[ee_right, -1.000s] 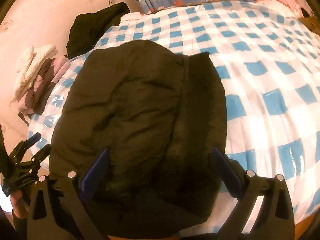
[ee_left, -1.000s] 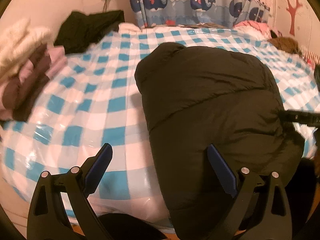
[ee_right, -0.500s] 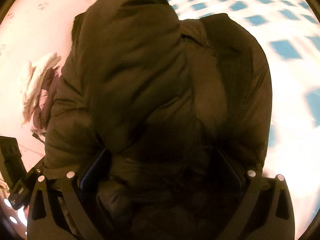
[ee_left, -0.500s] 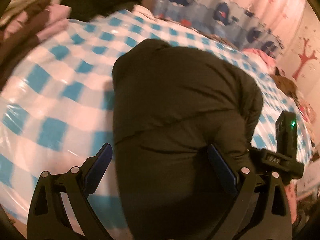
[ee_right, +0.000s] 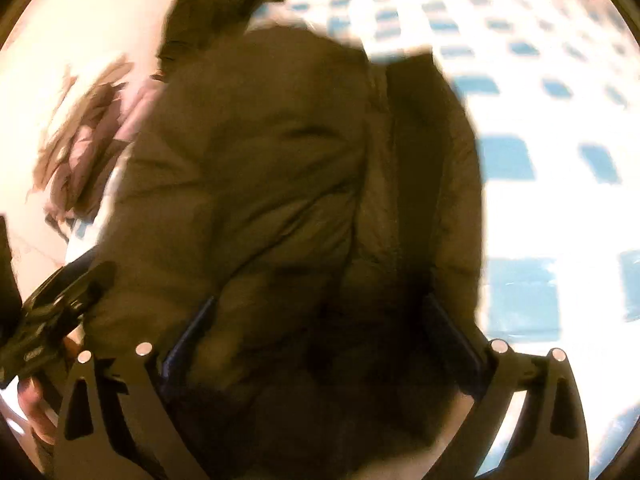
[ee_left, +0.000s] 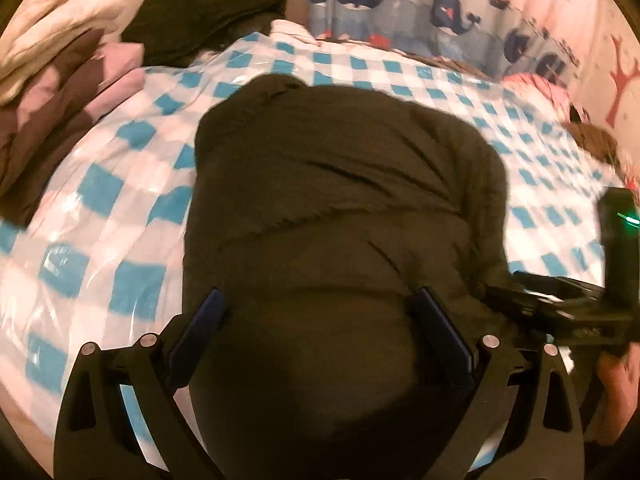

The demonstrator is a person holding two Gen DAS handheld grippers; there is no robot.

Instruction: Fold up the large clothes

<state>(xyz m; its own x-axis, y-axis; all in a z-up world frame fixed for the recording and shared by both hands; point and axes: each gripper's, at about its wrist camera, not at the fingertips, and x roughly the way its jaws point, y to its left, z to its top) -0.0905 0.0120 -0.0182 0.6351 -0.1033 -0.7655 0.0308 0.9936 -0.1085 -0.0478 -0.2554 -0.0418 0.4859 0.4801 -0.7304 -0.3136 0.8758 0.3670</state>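
A dark puffy jacket (ee_left: 340, 184) lies folded lengthwise on the blue-and-white checked bed cover (ee_left: 120, 208). My left gripper (ee_left: 320, 320) is open, and the jacket's near end bulges up between its blue-padded fingers (ee_left: 200, 320). My right gripper (ee_right: 320, 332) is open too, straddling the same near end from the other side. The right wrist view is blurred, and the jacket (ee_right: 280, 160) fills its middle. Each gripper shows in the other's view: the right gripper (ee_left: 560, 308) at the jacket's right edge, the left gripper (ee_right: 52, 312) at its left. The jacket hides what is under its near end.
A pile of folded clothes (ee_left: 60, 80) sits at the bed's left edge. A black garment (ee_left: 208, 12) lies at the far left corner. A whale-print curtain (ee_left: 440, 8) hangs behind the bed. Pink cloth (ee_left: 536, 84) and something brown (ee_left: 592, 136) lie far right. A hand (ee_left: 616, 380) holds the right gripper.
Both grippers have come in from the bed's edge onto the jacket's near end, which now bulges between their fingers. The right wrist view has gone blurred with motion.
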